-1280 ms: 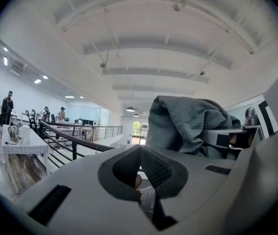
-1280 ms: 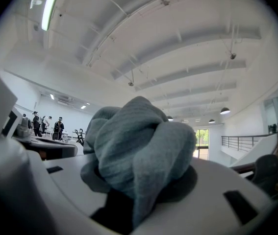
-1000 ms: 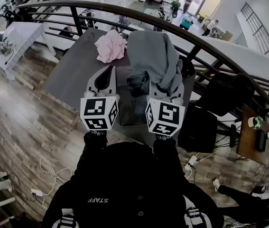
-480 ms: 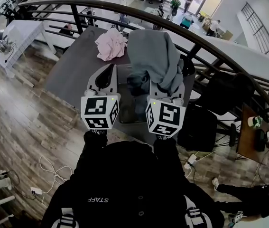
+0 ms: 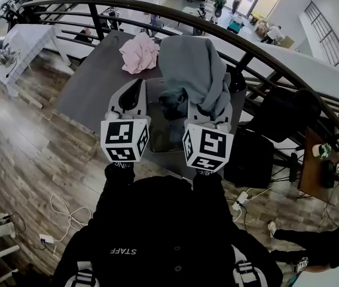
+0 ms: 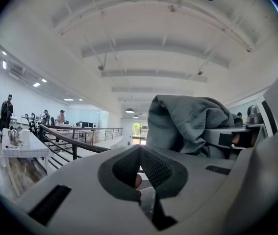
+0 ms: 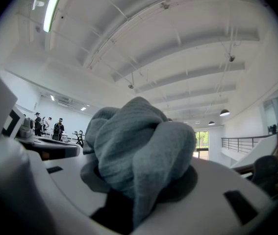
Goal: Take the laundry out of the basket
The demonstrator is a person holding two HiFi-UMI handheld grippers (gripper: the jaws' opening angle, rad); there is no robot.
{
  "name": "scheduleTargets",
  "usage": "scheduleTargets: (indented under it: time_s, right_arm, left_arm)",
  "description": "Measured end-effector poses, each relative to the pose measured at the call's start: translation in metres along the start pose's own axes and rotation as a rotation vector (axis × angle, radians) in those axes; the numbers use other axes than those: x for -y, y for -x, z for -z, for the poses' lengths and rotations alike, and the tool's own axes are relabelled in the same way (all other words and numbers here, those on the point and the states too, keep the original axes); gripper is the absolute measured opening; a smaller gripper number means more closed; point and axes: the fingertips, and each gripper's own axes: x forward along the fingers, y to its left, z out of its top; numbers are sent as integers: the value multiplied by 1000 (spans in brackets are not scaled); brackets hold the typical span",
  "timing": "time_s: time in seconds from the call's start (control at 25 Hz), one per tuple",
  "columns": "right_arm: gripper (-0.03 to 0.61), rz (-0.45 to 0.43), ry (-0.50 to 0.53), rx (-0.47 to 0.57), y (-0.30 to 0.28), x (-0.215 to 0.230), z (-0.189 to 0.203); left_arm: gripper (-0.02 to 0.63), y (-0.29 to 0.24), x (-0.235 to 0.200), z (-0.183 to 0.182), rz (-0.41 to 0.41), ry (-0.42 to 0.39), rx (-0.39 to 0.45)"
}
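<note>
A large grey garment (image 5: 193, 70) hangs lifted over the table, bunched between the jaws of my right gripper (image 5: 208, 110), which is shut on it. That cloth fills the right gripper view (image 7: 134, 141), covering the right gripper (image 7: 139, 180) there. It also shows at the right of the left gripper view (image 6: 188, 121). My left gripper (image 5: 137, 89) stands beside it, pointing up, jaws together and holding nothing (image 6: 139, 151). Below the grippers sits the dark basket (image 5: 157, 139) with a dark blue piece (image 5: 172, 103) in it. A pink garment (image 5: 139, 52) lies on the grey table (image 5: 91, 88) behind.
A curved dark railing (image 5: 247, 52) runs behind the table. A black chair (image 5: 283, 118) and a black box (image 5: 250, 160) stand at the right. A white table (image 5: 26, 43) is at the far left, and cables (image 5: 67, 217) lie on the wooden floor.
</note>
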Motion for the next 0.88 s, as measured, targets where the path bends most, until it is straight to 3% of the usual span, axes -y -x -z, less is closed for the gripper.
scheduleTargets:
  time_s: [0.88]
  right_arm:
    - [196, -1, 1, 6, 6, -2, 0]
  left_arm:
    - [2, 5, 9, 0, 11, 8, 6]
